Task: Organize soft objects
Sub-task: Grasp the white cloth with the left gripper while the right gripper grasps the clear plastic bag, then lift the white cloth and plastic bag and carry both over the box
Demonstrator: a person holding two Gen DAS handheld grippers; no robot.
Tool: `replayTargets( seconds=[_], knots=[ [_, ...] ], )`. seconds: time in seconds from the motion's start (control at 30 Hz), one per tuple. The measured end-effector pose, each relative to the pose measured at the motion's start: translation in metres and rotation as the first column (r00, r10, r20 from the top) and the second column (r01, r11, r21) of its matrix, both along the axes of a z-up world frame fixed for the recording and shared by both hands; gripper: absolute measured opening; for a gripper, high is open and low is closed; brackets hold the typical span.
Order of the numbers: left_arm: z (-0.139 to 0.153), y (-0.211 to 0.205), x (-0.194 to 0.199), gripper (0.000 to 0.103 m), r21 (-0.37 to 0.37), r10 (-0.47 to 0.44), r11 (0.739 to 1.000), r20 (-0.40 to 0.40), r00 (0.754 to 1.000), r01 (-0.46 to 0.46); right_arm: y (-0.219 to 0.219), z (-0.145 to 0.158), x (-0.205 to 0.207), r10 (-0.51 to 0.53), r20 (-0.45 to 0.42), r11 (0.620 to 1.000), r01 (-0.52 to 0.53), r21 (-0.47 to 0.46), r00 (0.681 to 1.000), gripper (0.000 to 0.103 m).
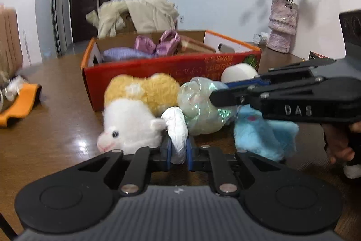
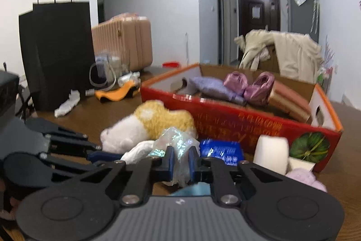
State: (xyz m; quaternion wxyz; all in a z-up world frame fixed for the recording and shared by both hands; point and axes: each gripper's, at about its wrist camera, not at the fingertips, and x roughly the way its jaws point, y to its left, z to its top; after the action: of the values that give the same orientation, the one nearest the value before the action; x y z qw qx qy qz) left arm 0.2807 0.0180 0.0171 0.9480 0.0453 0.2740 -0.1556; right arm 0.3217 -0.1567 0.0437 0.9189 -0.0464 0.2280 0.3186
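A white crumpled bag (image 1: 177, 134) sits pinched between the left gripper (image 1: 179, 151)'s blue fingers (image 1: 168, 151), closed on it. Just beyond, the iridescent plastic bundle (image 2: 178, 146) is clamped by the right gripper (image 2: 181, 162), its fingers shut on it. Left of both lies a white-and-yellow plush (image 1: 135, 114); a blue plush (image 1: 264, 134) lies right. Behind stands a red box (image 1: 158, 67) on the counter (image 1: 56, 119).

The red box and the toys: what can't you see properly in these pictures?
- Red box floor: both views, hidden by its front wall.
- Blue plush: left wrist view, top covered by the right gripper; right wrist view, a sliver behind that gripper's body.
- Box lettering: blurred, unreadable.
- White plush body: behind the left gripper.
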Motion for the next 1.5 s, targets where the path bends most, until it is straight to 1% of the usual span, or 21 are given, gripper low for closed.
replayTargets(
  seconds=[0.03,0.13,0.2,0.27,0.3,0.37,0.43,0.53,0.67,0.73,0.8,0.87,0.97,1.1,1.2,1.27,1.3,1.43,1.5],
  knots=[
    [0.006,-0.001,-0.006,0.013,0.006,-0.002,1.000,0.034,0.999,0.001,-0.001,0.004,-0.003,-0.013,0.016,1.000,0.013,0.004,1.000,0.012],
    [0.030,0.000,-0.028,0.013,-0.018,0.004,1.000,0.126,0.992,-0.002,-0.005,0.020,-0.016,-0.034,0.073,0.999,0.032,0.024,0.997,0.012],
    [0.046,0.004,-0.041,0.013,-0.056,0.016,0.998,0.158,0.987,-0.007,-0.009,0.033,-0.028,-0.041,0.118,0.999,0.037,0.035,0.992,0.012],
    [0.059,0.008,-0.055,0.013,-0.091,0.025,0.996,0.166,0.986,-0.010,-0.015,0.048,-0.043,-0.059,0.161,0.997,0.050,0.058,0.985,0.012],
    [0.063,0.009,-0.062,0.013,-0.094,0.026,0.996,0.173,0.985,-0.009,-0.019,0.055,-0.051,-0.067,0.176,0.996,0.057,0.064,0.982,0.012],
    [0.073,0.009,-0.079,0.013,-0.077,0.023,0.997,0.198,0.980,-0.008,-0.029,0.069,-0.069,-0.084,0.207,0.995,0.071,0.074,0.975,0.012],
    [0.084,0.009,-0.099,0.013,-0.061,0.021,0.998,0.224,0.974,-0.008,-0.040,0.081,-0.088,-0.100,0.223,0.993,0.085,0.076,0.970,0.012],
    [0.100,0.009,-0.128,0.013,-0.059,0.026,0.998,0.260,0.965,-0.011,-0.054,0.094,-0.116,-0.124,0.241,0.992,0.111,0.067,0.963,0.012],
    [0.118,0.013,-0.167,0.013,-0.068,0.002,0.998,0.274,0.962,0.017,-0.075,0.112,-0.159,-0.137,0.243,0.990,0.126,0.060,0.960,0.012],
    [0.125,0.016,-0.177,0.013,-0.065,-0.013,0.997,0.269,0.963,0.032,-0.085,0.121,-0.175,-0.134,0.252,0.991,0.125,0.051,0.958,0.012],
    [0.130,0.019,-0.178,0.013,-0.061,-0.013,0.998,0.267,0.964,0.030,-0.095,0.126,-0.184,-0.137,0.264,0.990,0.130,0.046,0.955,0.012],
    [0.130,0.022,-0.174,0.013,-0.069,0.004,0.998,0.256,0.967,0.014,-0.101,0.128,-0.183,-0.153,0.260,0.988,0.144,0.055,0.953,0.012],
    [0.127,0.023,-0.161,0.013,-0.095,0.012,0.995,0.230,0.973,0.010,-0.106,0.122,-0.172,-0.180,0.227,0.983,0.166,0.081,0.957,0.012],
    [0.121,0.021,-0.125,0.013,-0.104,0.021,0.995,0.180,0.983,-0.002,-0.107,0.114,-0.142,-0.177,0.180,0.982,0.162,0.094,0.968,0.012],
    [0.115,0.021,-0.080,0.013,-0.098,0.037,0.995,0.122,0.992,-0.025,-0.101,0.108,-0.104,-0.187,0.144,0.980,0.175,0.091,0.972,0.012],
    [0.114,0.024,-0.046,0.013,-0.108,0.071,0.992,0.089,0.993,-0.062,-0.097,0.107,-0.071,-0.190,0.105,0.979,0.181,0.096,0.976,0.012],
    [0.113,0.025,-0.030,0.013,-0.106,0.070,0.992,0.070,0.995,-0.063,-0.094,0.107,-0.053,-0.199,0.092,0.977,0.191,0.090,0.976,0.012],
    [0.113,0.029,0.038,0.013,-0.089,0.083,0.993,0.025,0.996,-0.080,-0.085,0.107,0.013,-0.242,0.051,0.970,0.240,0.043,0.969,0.012],
    [0.108,0.032,0.069,0.013,-0.079,0.113,0.991,0.014,0.993,-0.112,-0.083,0.103,0.045,-0.258,0.022,0.966,0.258,0.022,0.966,0.012]
  ],
)
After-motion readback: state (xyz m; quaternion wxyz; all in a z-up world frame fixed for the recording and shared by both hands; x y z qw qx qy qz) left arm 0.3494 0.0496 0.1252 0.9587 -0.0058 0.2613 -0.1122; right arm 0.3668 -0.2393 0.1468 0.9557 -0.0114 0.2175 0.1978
